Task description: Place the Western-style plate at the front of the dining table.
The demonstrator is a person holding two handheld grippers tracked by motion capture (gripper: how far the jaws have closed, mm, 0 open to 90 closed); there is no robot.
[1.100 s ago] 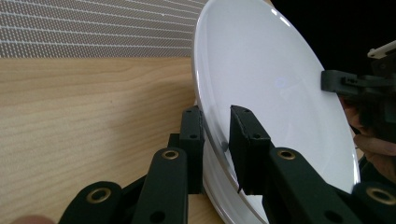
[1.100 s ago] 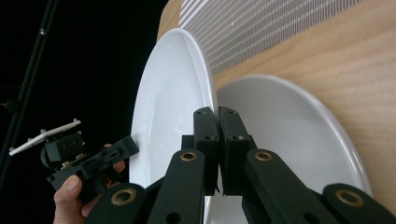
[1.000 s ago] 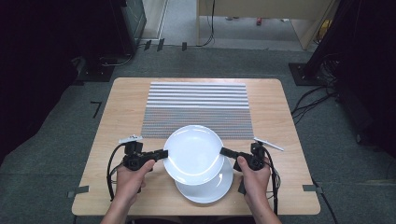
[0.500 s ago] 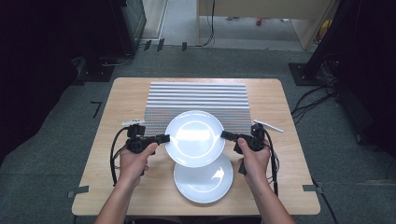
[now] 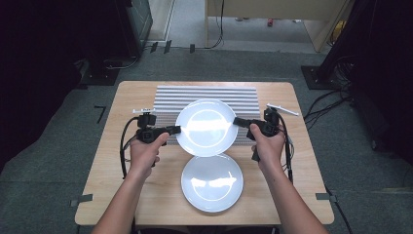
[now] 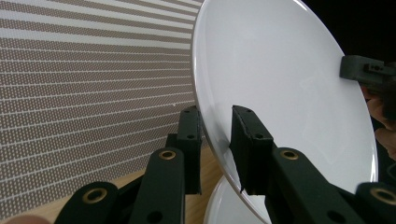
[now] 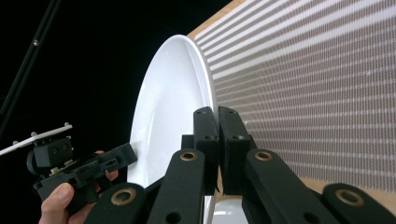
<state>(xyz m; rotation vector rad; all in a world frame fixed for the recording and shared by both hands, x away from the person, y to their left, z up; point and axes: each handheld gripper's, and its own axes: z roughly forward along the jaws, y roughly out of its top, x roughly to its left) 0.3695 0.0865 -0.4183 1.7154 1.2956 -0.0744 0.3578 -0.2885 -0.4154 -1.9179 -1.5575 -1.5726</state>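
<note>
Forearms enter from the near table edge, each hand gripping one tool. Nearest the person, a second white plate [image 5: 212, 182] lies flat on the wooden table [image 5: 109, 170], centred between the arms. Beyond it, the upper white plate [image 5: 206, 127] is carried between both tools, above the near edge of the striped mat [image 5: 207, 96] and overlapping it in the high view. The left gripper [image 5: 174, 129] meets the plate's left rim; in the left gripper view its jaws straddle the rim [image 6: 212, 140], one jaw on each face, with a gap visible beside the upper face, so full clamping cannot be confirmed. The right gripper [image 5: 237, 121] meets the right rim; in the right gripper view its jaws are pressed together on the plate edge [image 7: 215, 140]. Farther off, a small white strip [image 5: 282, 109] lies on the table just right of the mat. Grey carpet [image 5: 58, 146] surrounds the table.
</note>
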